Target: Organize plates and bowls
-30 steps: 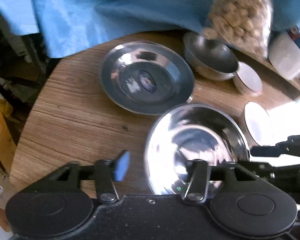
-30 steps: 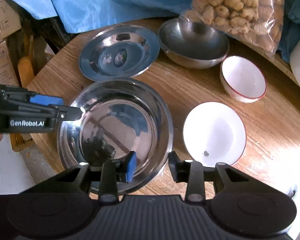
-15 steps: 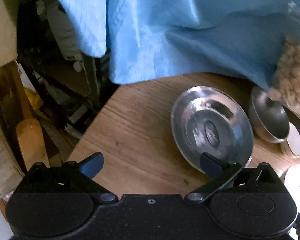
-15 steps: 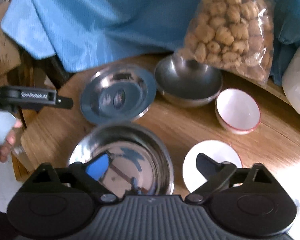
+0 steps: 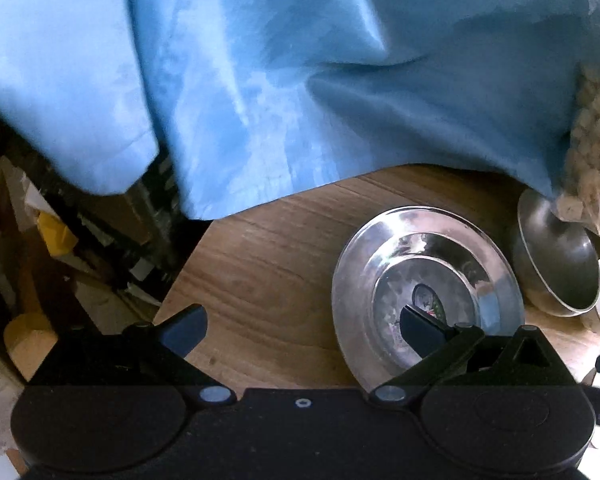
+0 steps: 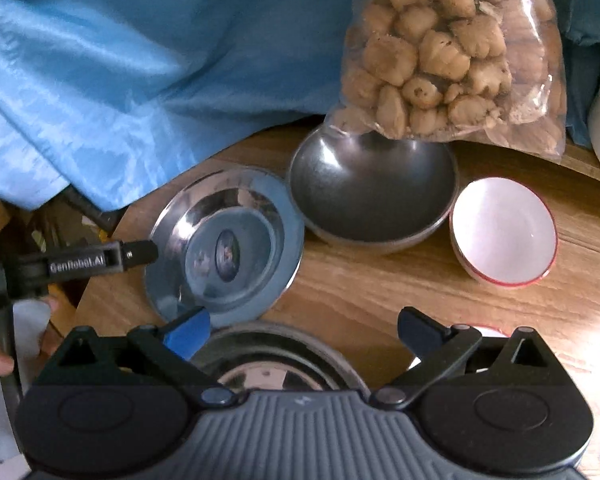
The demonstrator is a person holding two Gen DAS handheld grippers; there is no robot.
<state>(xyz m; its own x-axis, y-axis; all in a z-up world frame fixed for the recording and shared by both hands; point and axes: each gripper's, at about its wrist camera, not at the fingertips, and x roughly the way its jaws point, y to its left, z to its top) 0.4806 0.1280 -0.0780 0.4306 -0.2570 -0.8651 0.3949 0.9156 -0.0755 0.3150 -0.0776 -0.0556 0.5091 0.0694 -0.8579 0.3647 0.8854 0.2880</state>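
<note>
left gripper [image 5: 302, 330]: fingers spread, empty | right gripper [image 6: 302, 332]: jaws opening, empty | steel plate [image 6: 224, 246]: near table [image 6: 380, 296] edge

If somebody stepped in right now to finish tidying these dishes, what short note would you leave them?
Left gripper: open, empty, above the wooden table beside the flat steel plate.
Right gripper: jaws opening, nothing between them, over the big shiny steel bowl.
Behind the plate: dull grey steel bowl, then the red-rimmed white bowl. Another white dish is mostly hidden by the right gripper.
Done: nothing stacked yet.
Left: probably nest the bowls and group the plates.
</note>
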